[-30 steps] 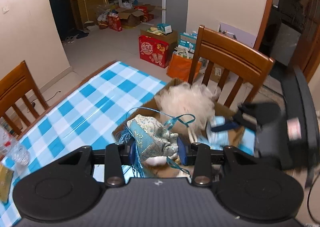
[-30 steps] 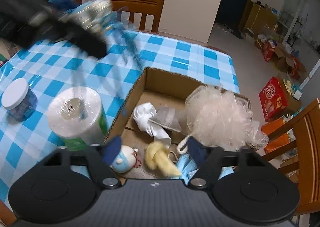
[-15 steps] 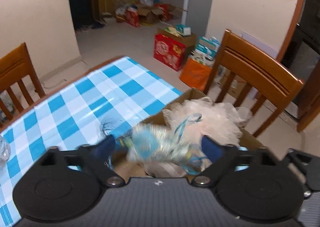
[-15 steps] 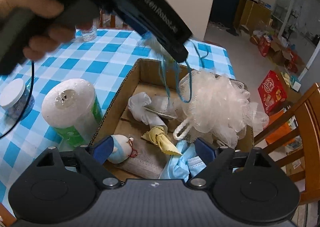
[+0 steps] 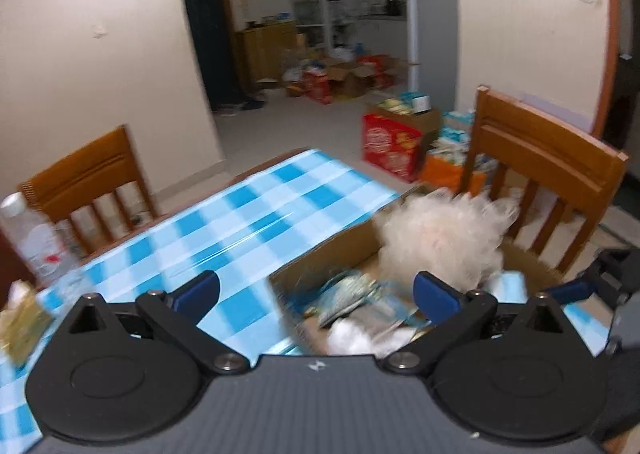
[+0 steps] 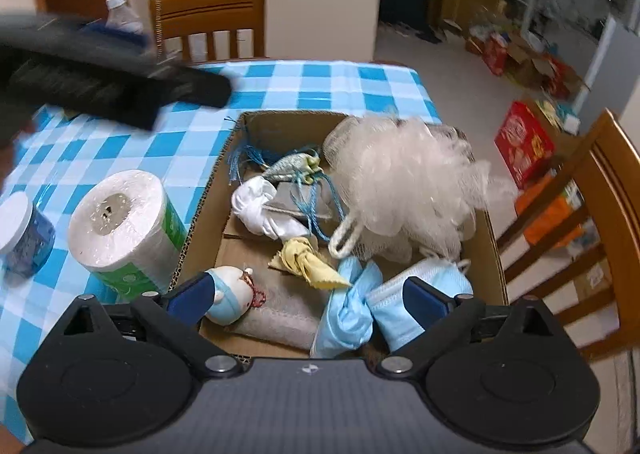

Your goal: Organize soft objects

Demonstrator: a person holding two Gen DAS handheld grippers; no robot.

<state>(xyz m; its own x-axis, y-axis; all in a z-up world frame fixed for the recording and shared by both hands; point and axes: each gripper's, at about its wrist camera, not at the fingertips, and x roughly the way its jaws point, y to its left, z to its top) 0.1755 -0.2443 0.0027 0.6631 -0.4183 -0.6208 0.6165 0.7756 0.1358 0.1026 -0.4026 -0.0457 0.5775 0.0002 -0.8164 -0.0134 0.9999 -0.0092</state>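
A cardboard box (image 6: 208, 190) on the blue checked table holds soft things: a white mesh bath sponge (image 6: 404, 182), a blue sachet with ribbons (image 6: 294, 166), a white cloth (image 6: 260, 206), a yellow cloth (image 6: 308, 260), blue face masks (image 6: 352, 310) and a small doll (image 6: 230, 300). My left gripper (image 5: 316, 292) is open and empty above the box's near left edge; the sachet (image 5: 348, 294) lies blurred below it. My right gripper (image 6: 308, 296) is open and empty over the box's near side. The left gripper's body also shows in the right wrist view (image 6: 100, 82).
A wrapped toilet roll (image 6: 120, 222) and a white-lidded jar (image 6: 20, 234) stand left of the box. A water bottle (image 5: 36, 238) stands at the table's far side. Wooden chairs (image 5: 540, 174) flank the table. Boxes clutter the floor beyond.
My left gripper opened and let the blue sachet drop into the box, then drew back to the left. The right gripper stayed open over the box.
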